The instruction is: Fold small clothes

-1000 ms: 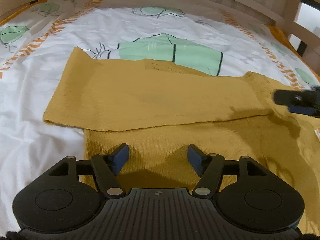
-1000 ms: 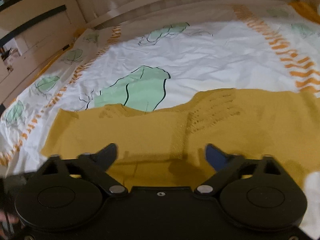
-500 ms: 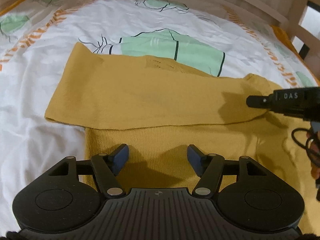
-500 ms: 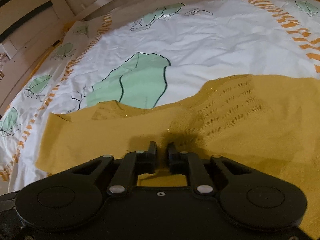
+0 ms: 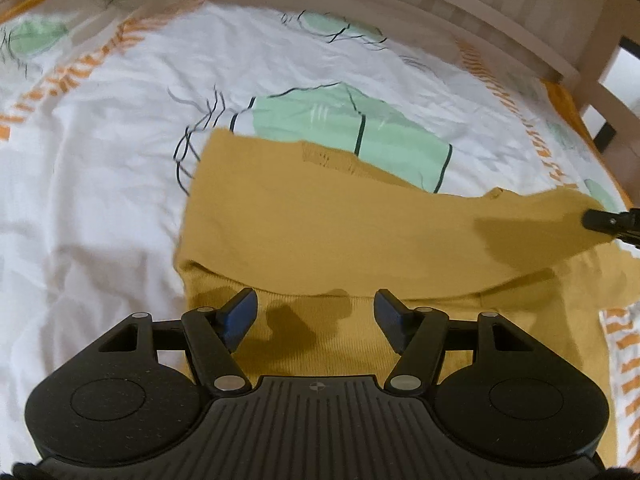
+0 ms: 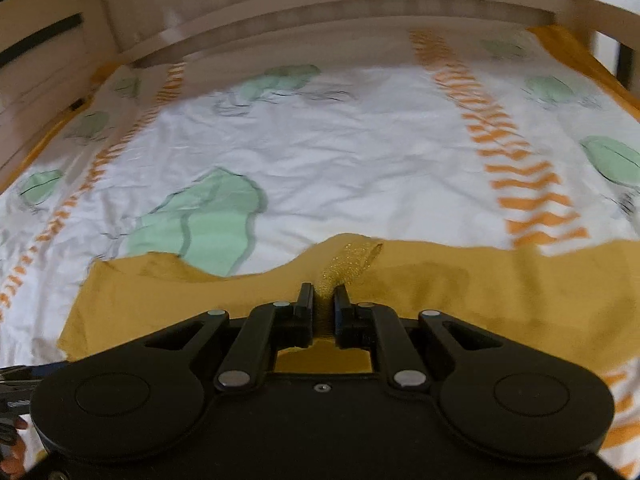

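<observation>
A mustard-yellow knit garment lies on the bed, one part folded across the rest. My left gripper is open and empty, its blue-padded fingers low over the garment's ribbed near edge. My right gripper is shut on a raised pinch of the garment near its glittery knit patch. The right gripper also shows at the right edge of the left wrist view, at the garment's lifted right end.
The bed sheet is white with green shapes and orange chevron stripes. A pale wooden bed rail runs along the far side, with a wooden post at the right.
My right gripper closed on the garment and has lifted and pulled its right end, so the folded part has shifted. My left gripper stays open over the near edge.
</observation>
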Available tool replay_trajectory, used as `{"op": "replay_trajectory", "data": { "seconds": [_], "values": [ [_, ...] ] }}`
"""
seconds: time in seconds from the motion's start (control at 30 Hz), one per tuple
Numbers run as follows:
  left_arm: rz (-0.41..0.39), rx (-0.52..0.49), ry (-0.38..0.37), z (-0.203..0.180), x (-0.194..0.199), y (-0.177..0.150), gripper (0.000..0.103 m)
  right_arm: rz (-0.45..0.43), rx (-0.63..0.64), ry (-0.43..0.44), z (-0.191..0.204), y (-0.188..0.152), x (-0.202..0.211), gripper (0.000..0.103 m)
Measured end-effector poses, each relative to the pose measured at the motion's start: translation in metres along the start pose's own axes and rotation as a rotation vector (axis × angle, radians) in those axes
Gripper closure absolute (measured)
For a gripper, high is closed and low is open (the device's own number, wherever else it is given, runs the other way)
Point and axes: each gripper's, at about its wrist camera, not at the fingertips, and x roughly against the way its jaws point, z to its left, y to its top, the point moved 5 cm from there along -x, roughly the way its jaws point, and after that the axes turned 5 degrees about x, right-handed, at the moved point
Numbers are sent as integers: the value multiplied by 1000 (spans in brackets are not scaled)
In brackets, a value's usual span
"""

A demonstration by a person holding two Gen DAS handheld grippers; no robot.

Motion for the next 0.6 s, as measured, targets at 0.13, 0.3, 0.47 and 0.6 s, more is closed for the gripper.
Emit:
{"op": "replay_trajectory", "data": {
  "seconds": [0.13,0.3,0.47,0.6],
  "values": [
    [-6,-20,9,-2,0,2,40,38,-42,-40,-20,-13,-1,87],
    [21,-1,29,7,-7,1,40,155,-66,-62,-33,-37,-16,85],
    [85,50,55,20,-23,-5,40,166,-120,-104,-44,-42,-17,75],
    [81,22,81,17,-25,-6,40,60,-95,-85,-41,-24,-8,45]
  ]
}}
